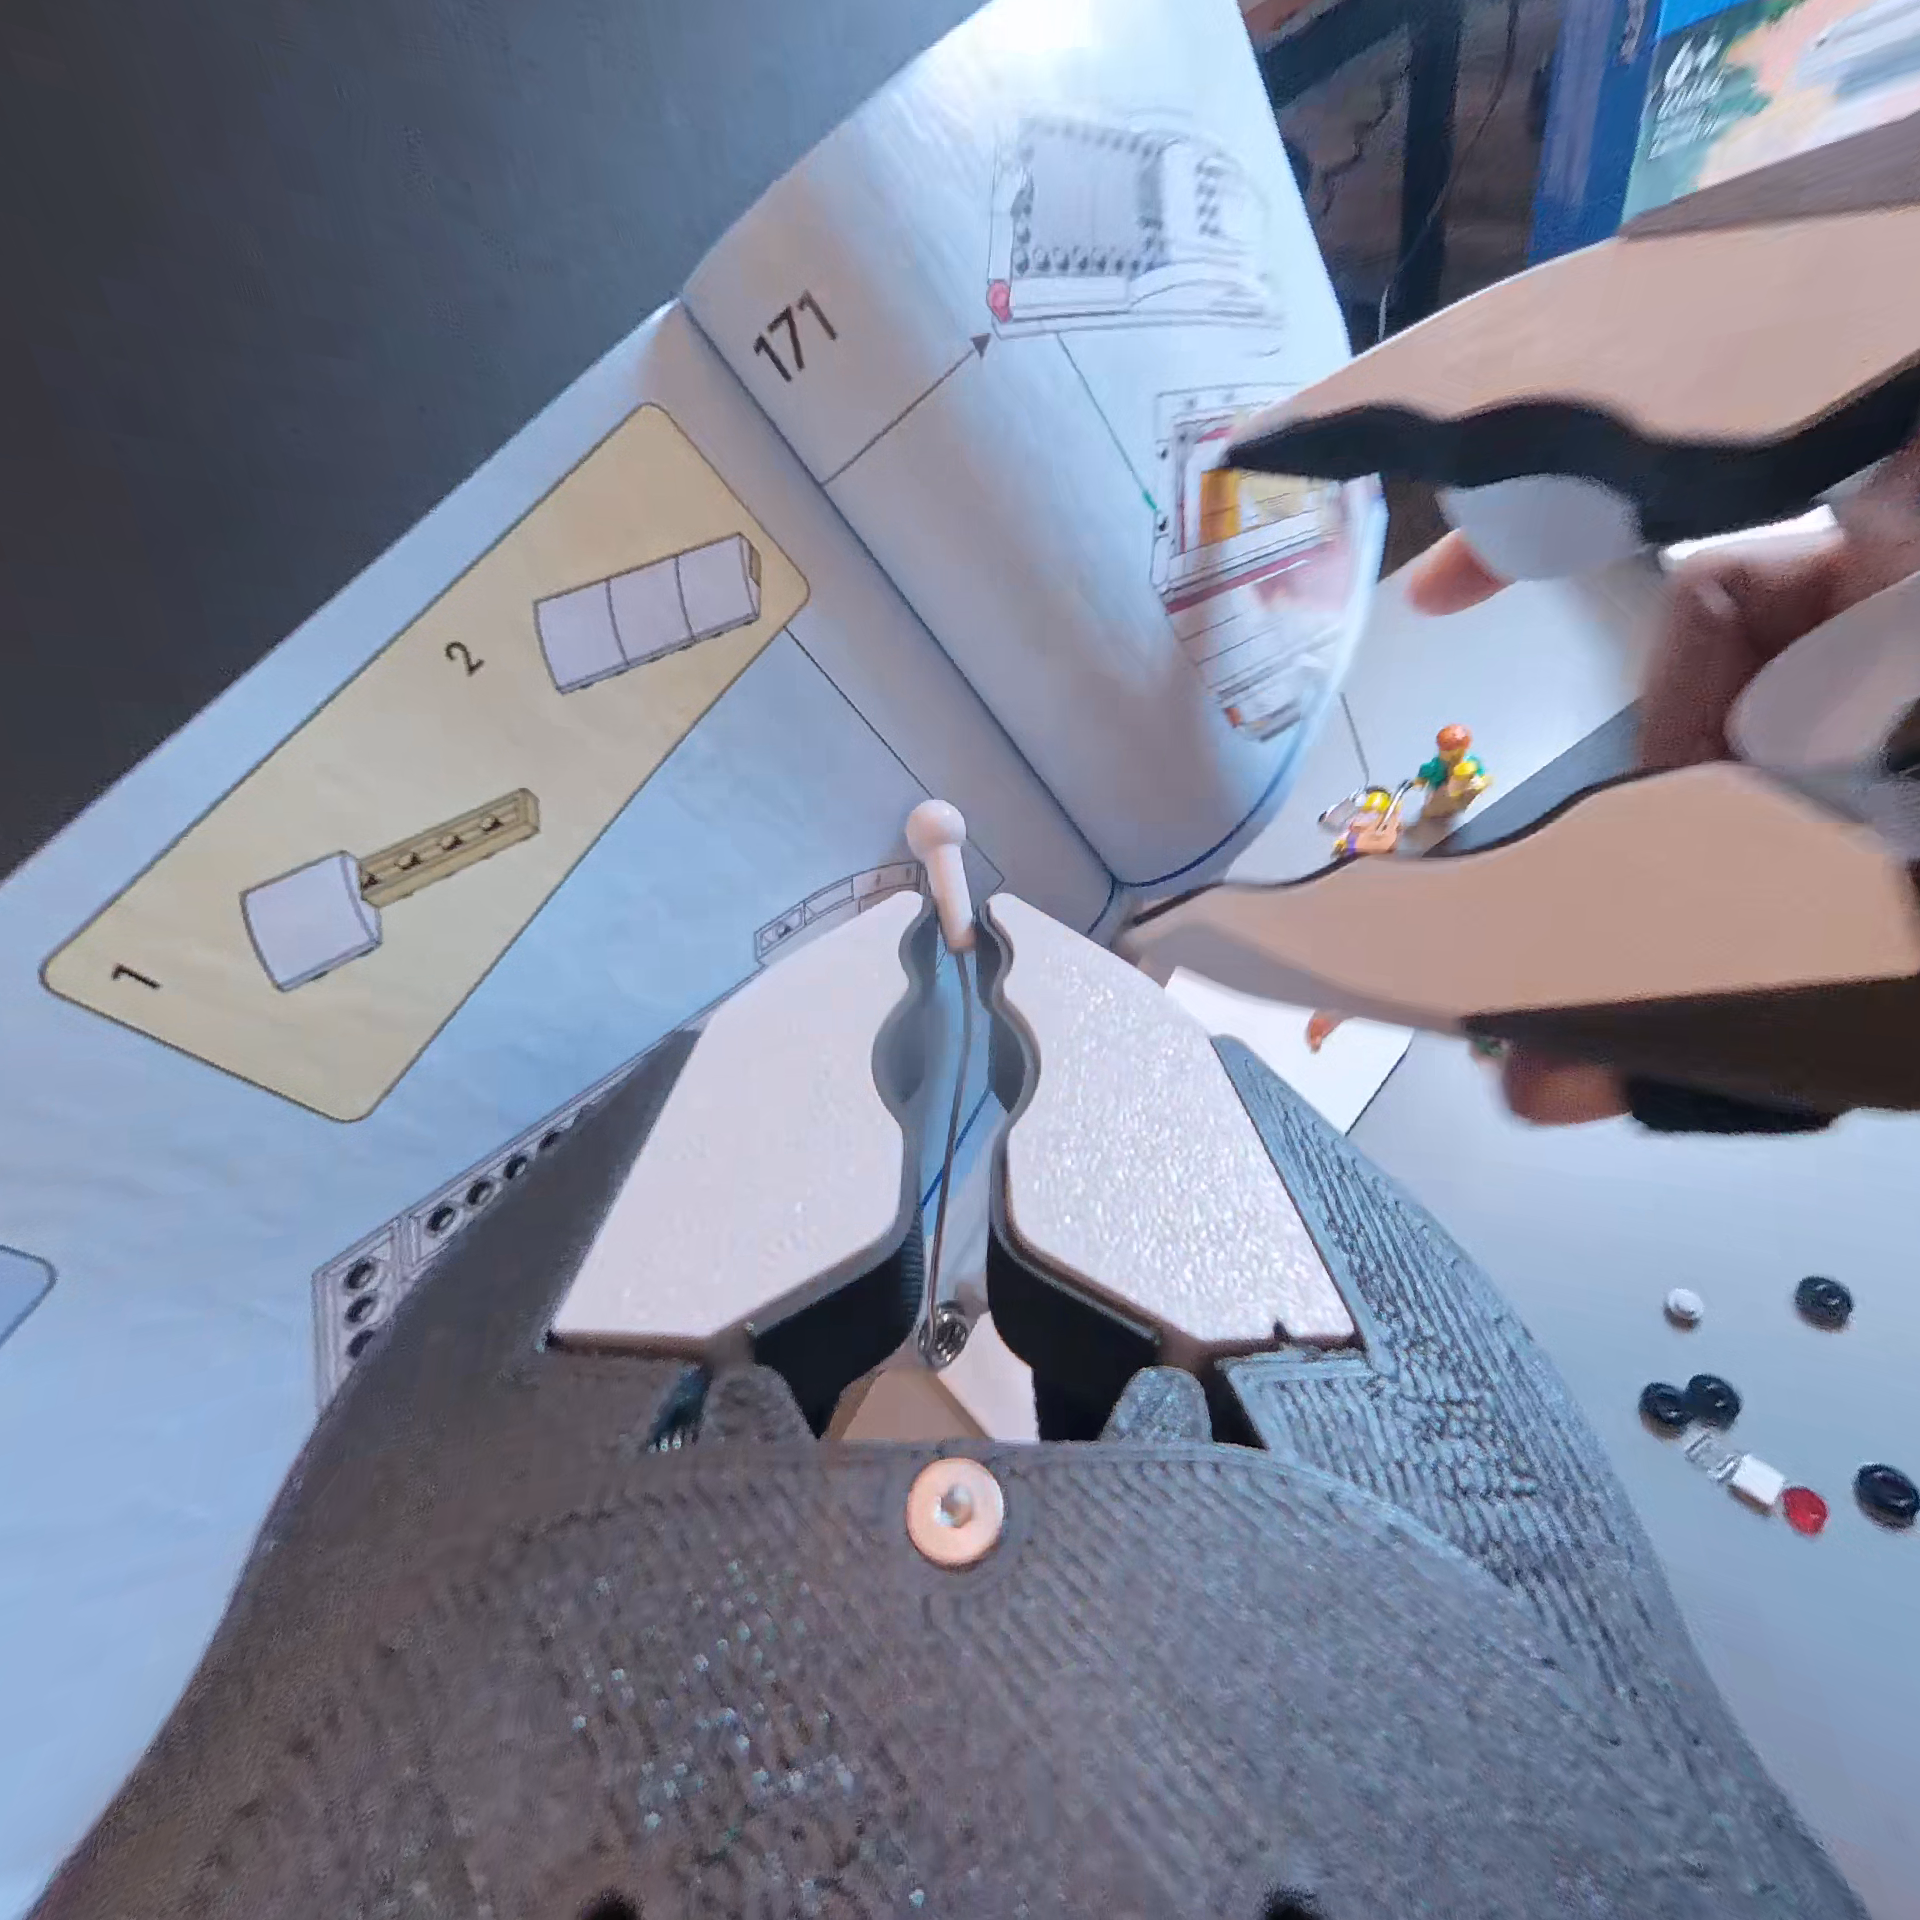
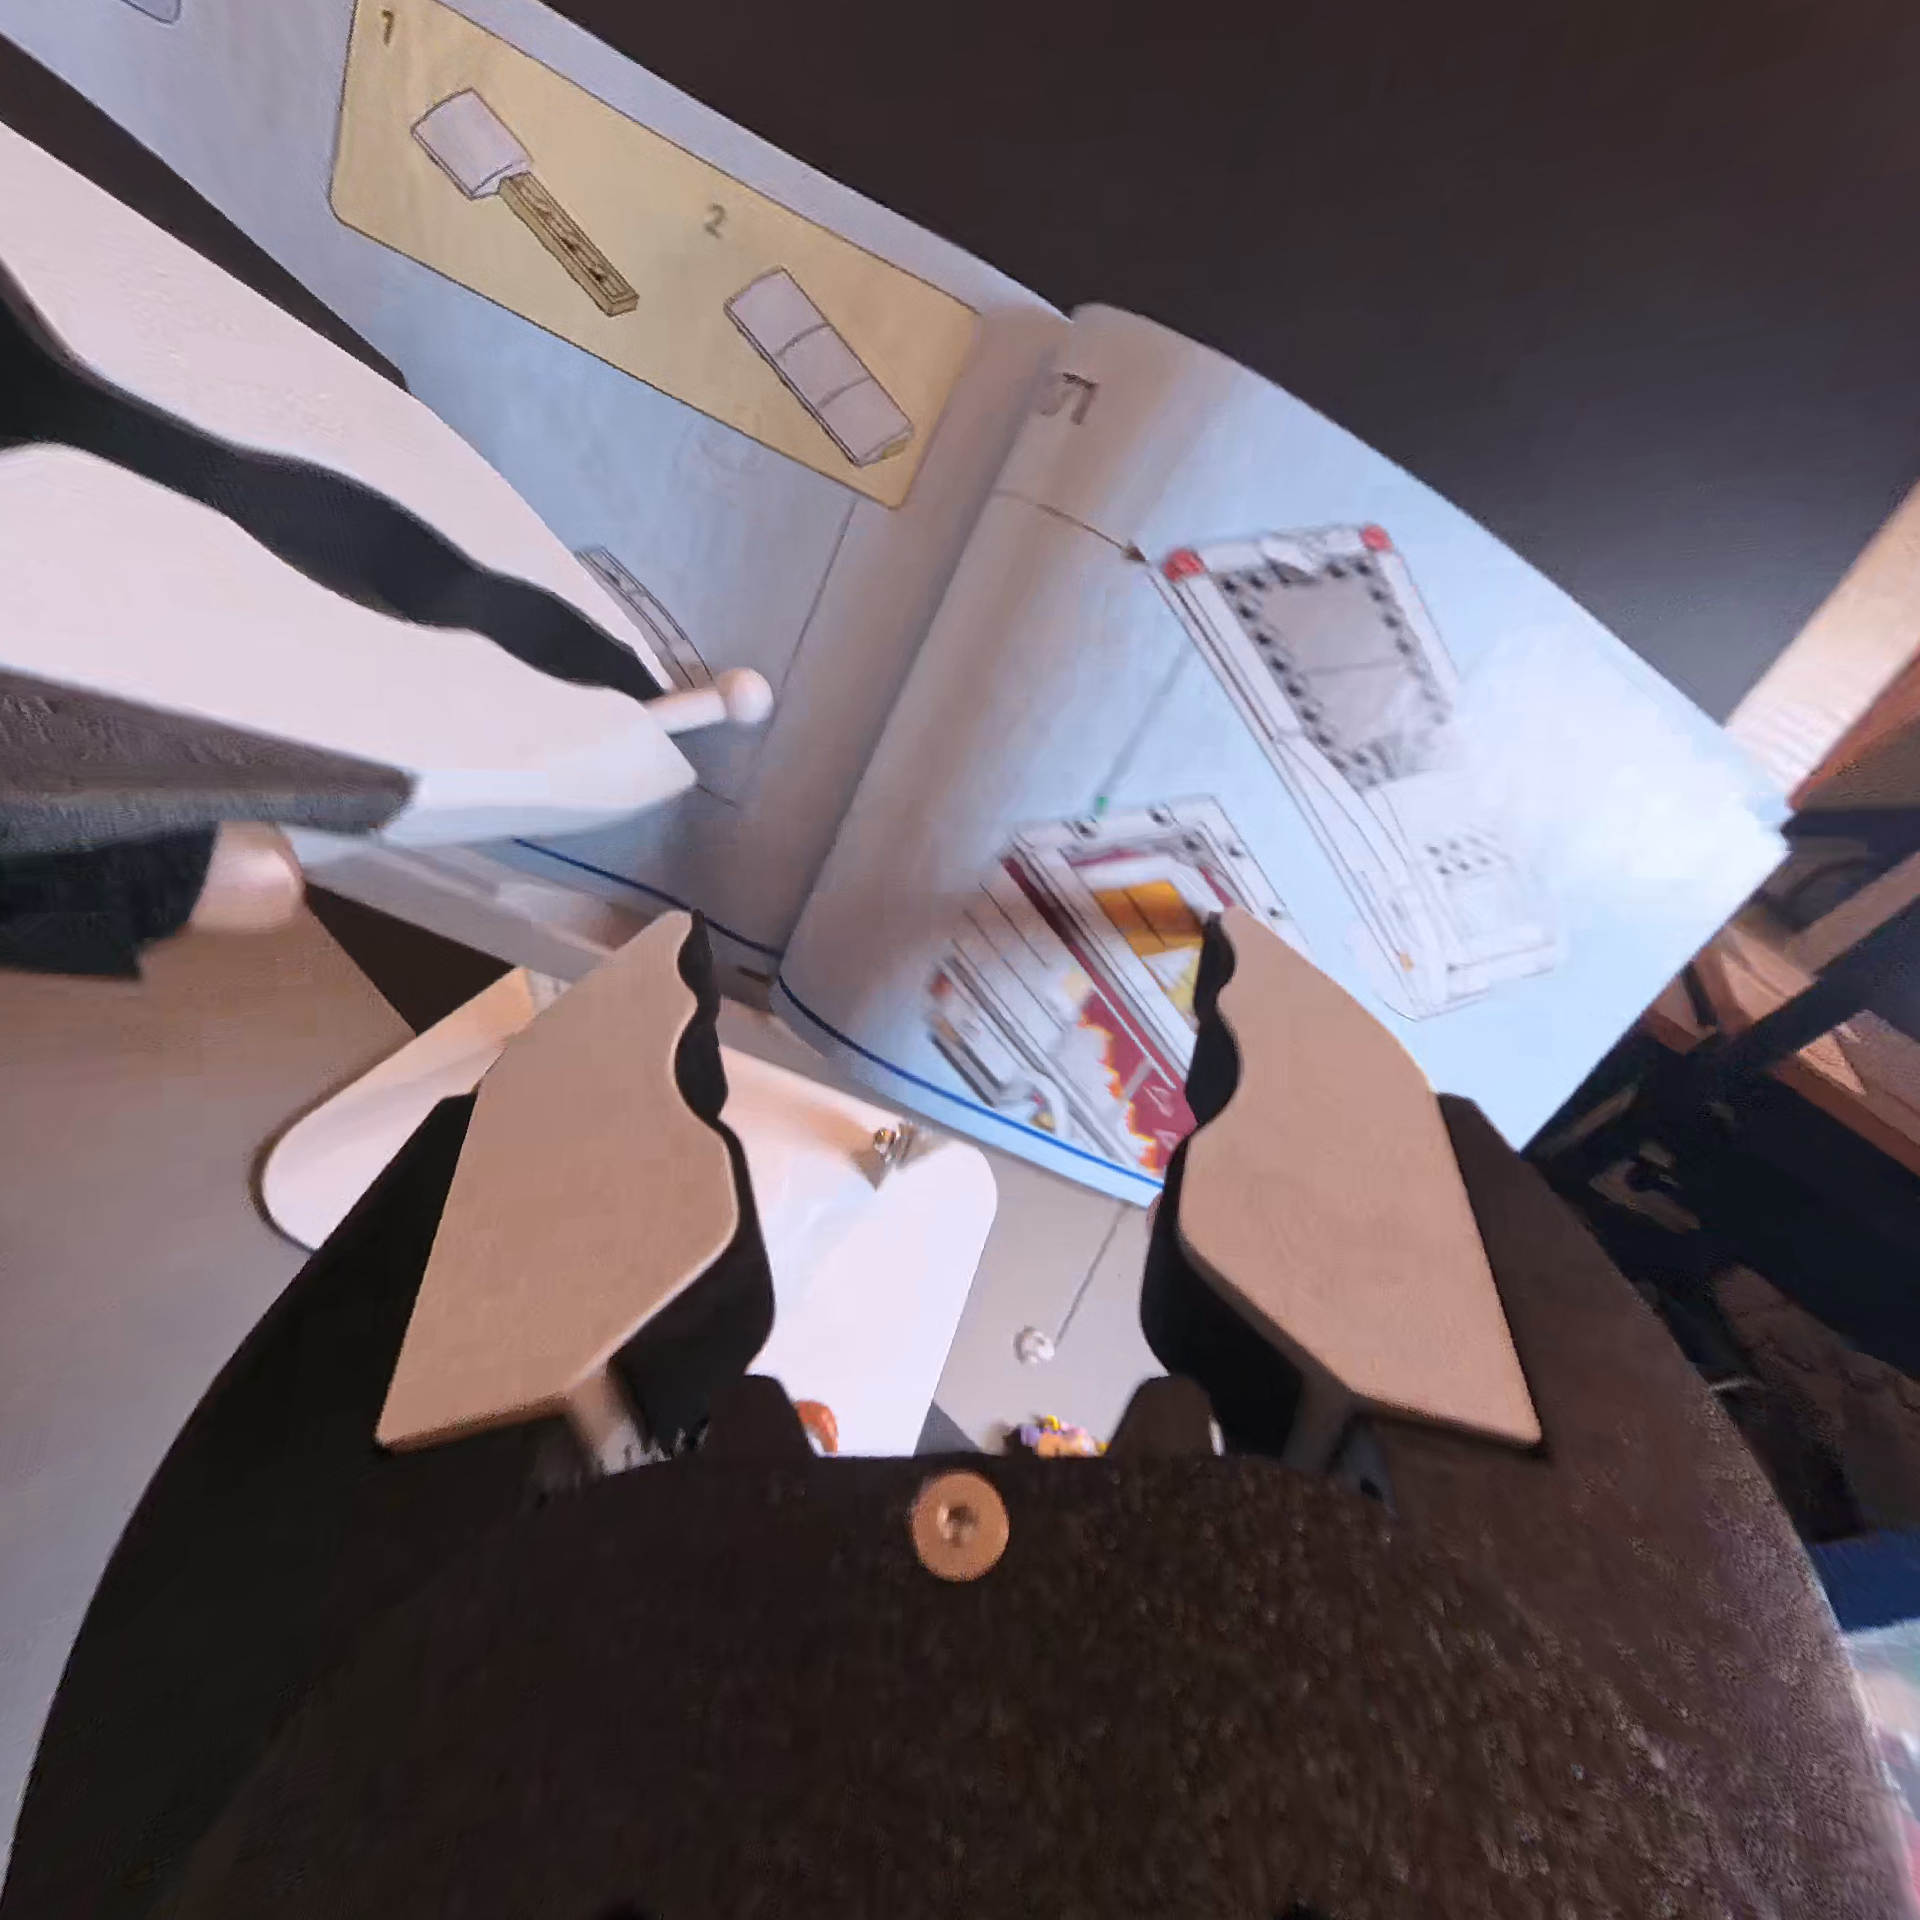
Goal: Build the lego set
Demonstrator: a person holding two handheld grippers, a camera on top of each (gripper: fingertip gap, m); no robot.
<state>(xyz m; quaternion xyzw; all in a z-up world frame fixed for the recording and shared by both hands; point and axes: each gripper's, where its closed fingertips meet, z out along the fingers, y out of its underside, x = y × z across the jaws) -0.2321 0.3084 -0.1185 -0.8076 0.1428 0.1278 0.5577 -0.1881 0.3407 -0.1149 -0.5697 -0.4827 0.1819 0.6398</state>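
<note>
My left gripper [image 1: 954, 904] is shut on a small white pin with a ball end [image 1: 943, 862], which sticks out past the fingertips. It hovers over the left page of an open instruction booklet [image 1: 665, 790], near the fold. The pin [image 2: 717, 707] and the left gripper [image 2: 665, 738] also show in the right wrist view. My right gripper [image 2: 956, 935] is open and holds nothing. It is at the lower edge of the booklet's right page [image 2: 1299, 499], which curls up. In the left wrist view the right gripper [image 1: 1184, 691] comes in from the right, held by a hand [image 1: 1704, 644].
Two small toy figures [image 1: 1449, 769] stand on the grey table beyond the booklet. Several small black round pieces [image 1: 1823, 1301], a white stud [image 1: 1683, 1306] and a red stud [image 1: 1806, 1509] lie at the right. A white card [image 2: 862, 1278] lies under the right gripper. A box [image 1: 1714, 94] stands far right.
</note>
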